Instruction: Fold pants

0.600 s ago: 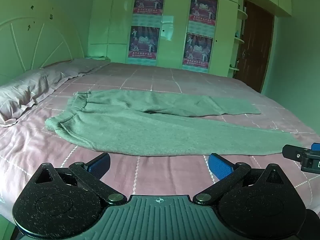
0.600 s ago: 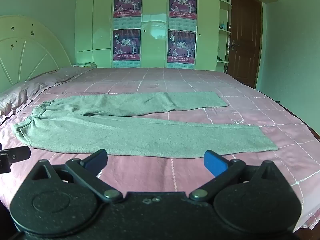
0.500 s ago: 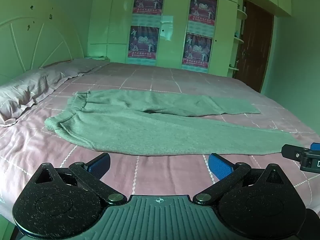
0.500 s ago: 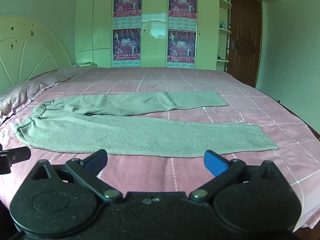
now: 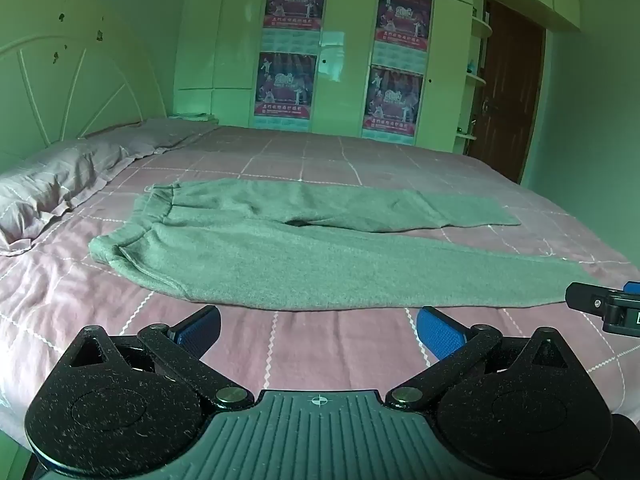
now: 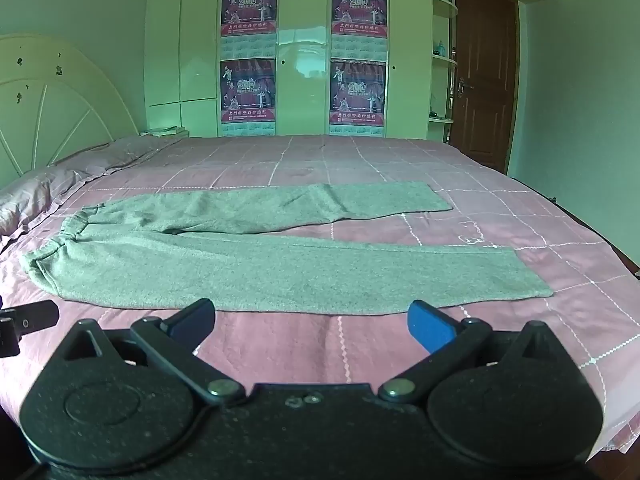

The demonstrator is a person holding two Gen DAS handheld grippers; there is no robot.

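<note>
The far cuff of the pants was cut off behind the right gripper — garment at twelve o'clock beyond both wide-spread, empty claws — left gripper.

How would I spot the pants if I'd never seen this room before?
Start at the big bed with its pink checked cover, which fills the room in front of the wardrobe. The pants lie flat across it, waistband toward the pillows, legs spread apart. They are the only grey-green thing on the pink cover.
</note>
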